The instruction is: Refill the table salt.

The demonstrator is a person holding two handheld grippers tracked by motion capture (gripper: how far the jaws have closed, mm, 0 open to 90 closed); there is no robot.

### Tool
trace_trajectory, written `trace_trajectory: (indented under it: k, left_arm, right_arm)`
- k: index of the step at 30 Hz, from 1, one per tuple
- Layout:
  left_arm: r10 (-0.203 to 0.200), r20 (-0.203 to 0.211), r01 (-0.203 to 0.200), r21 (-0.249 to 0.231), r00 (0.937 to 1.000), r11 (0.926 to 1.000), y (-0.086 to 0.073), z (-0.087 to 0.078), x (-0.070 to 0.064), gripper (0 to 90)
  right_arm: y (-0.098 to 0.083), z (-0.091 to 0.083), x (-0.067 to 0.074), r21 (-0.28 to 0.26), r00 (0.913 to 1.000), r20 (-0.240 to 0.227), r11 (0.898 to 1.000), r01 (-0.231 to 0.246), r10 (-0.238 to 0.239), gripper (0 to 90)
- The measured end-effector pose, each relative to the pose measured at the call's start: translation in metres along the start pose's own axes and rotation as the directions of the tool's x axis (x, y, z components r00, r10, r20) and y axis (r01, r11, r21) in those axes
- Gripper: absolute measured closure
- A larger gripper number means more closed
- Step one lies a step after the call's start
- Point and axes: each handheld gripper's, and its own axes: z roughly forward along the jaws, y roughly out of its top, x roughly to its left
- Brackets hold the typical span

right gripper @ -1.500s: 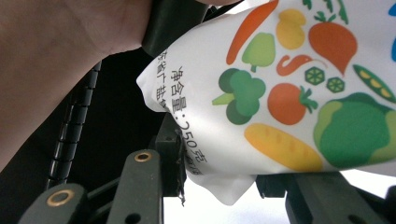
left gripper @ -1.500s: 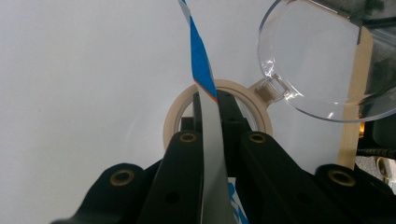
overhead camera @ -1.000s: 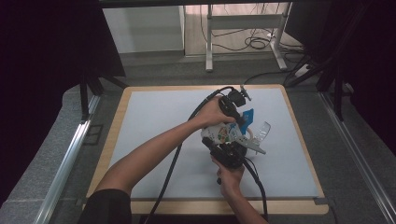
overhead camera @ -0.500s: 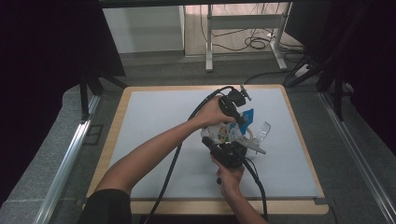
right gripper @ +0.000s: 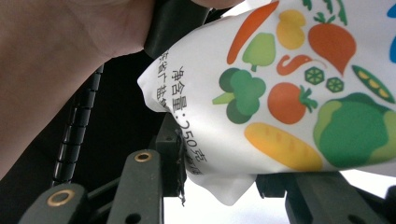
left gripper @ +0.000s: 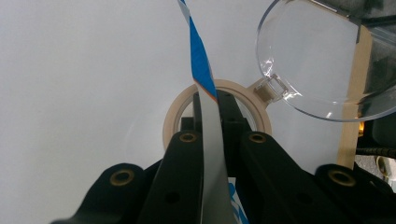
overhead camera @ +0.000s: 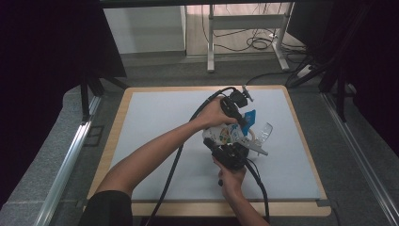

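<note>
High view: a printed pouch is held between both grippers over the white mat, beside a clear lidded container. The left gripper is pressed together on the pouch's blue-and-white top strip, which rises between its jaws above the container's round mouth. The right gripper is pinching the pouch's lower end. The step in hand is judged to be tearing the pouch open; a steady pull apart is called for next.

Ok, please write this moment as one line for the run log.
left gripper: shut on pouch edge | right gripper: shut on pouch bottom | clear jar: open, beside | table: white
</note>
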Motion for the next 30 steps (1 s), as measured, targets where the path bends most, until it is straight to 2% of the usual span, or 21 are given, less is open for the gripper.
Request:
trace_trajectory:
  k: [30]
  left_arm:
    - [0.002,0.006,-0.002,-0.003,1.0000,1.0000,-0.0002,0.0001,0.0008,89.7]
  right_arm:
    - [0.0005,-0.0012,-0.0016,0.003,0.9999,-0.010,1.000,0.006,-0.006,61.2]
